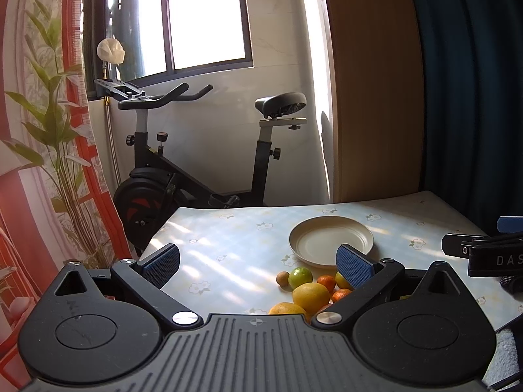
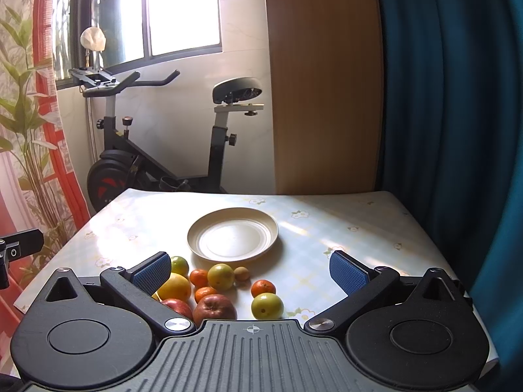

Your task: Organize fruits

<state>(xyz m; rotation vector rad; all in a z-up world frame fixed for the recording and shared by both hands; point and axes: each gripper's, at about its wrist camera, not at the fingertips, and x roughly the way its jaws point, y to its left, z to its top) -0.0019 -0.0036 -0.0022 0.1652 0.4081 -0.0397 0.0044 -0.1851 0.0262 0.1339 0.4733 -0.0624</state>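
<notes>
A cream plate (image 2: 232,232) (image 1: 330,237) sits bare in the middle of the floral table. In front of it lies a cluster of fruit: a yellow lemon (image 2: 175,286) (image 1: 310,296), small oranges (image 2: 263,288), green-yellow fruits (image 2: 266,305) (image 2: 221,276), a green lime (image 1: 300,277) and red apples (image 2: 214,308). My right gripper (image 2: 251,272) hovers open above the near side of the cluster, holding nothing. Open too, my left gripper (image 1: 258,266) hangs over the table left of the fruit, with its right finger in front of some of it.
The table (image 2: 343,228) has a floral cloth with sun patches. Behind it stand an exercise bike (image 2: 157,150), a wooden panel (image 2: 323,81) and a dark blue curtain (image 2: 457,98). A plant (image 1: 59,150) and red-patterned curtain are at the left. The right gripper's body (image 1: 483,254) shows at the left view's right edge.
</notes>
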